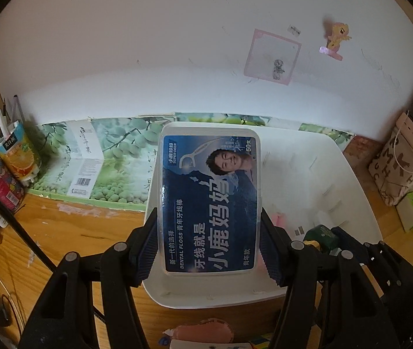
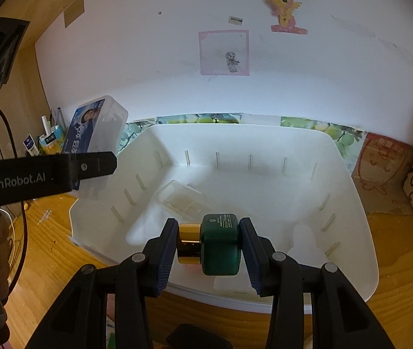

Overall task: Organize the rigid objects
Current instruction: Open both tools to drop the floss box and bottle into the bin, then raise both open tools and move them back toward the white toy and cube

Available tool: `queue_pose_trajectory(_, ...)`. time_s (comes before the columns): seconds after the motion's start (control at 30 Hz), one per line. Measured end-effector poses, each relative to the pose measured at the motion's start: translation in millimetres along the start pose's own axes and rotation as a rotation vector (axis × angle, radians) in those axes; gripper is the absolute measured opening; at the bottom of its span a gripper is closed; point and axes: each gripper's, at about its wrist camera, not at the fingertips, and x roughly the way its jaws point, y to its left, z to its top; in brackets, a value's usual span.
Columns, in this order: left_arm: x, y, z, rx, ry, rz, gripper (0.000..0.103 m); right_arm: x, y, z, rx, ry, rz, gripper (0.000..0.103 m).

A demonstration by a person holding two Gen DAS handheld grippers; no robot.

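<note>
Both tongs are loaded; the left gripper (image 1: 211, 250) is clamped on the dental floss box (image 1: 211, 200), its pads pressed on the two long side walls, so the printed lid is kept facing the left wrist cam and the box is carried flat-on, not tipped out. In the right wrist view the same box is seen at the left rim of the white bin (image 2: 363, 232), partly over it, w/ its far end raised; probably it is being brought in to be dropped there.

The right gripper (image 2: 208, 247) is closed on the green bottle (image 2: 220, 247); one pad is set against the gold cap (image 2: 189, 242) and the other against the bottle's base, so the bottle is held lying sideways, end to end, which is a firm way for a short smooth thing. It is held over the near part of the bin, above the floor, not yet resting, as far as can be judged.

Counted: 2 grippers, 2 things carried, 1 bin; inside the bin 1 clear plastic case (image 2: 183, 200) is seen lying on the floor, approx. in the middle-left. A pink item is glimpsed in the left view behind the box; what it is cannot be told.
</note>
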Motion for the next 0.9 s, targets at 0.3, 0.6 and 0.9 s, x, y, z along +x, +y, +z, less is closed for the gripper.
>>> queue_pose_trajectory(0.3,0,0,1,0.011,0.016,0.021,0.066,-5,2,2,0.001,-0.016,-0.003,0.052)
queue_pose_trajectory(0.6,-20,2,3,0.018,-0.043,0.012,0.082,-17,7,4,-0.002,-0.038,-0.013,0.065)
queue_pose_trajectory(0.9,-47,9,4,-0.033,-0.088,-0.008,0.082,-44,17,5,-0.013,-0.089,-0.009,0.073)
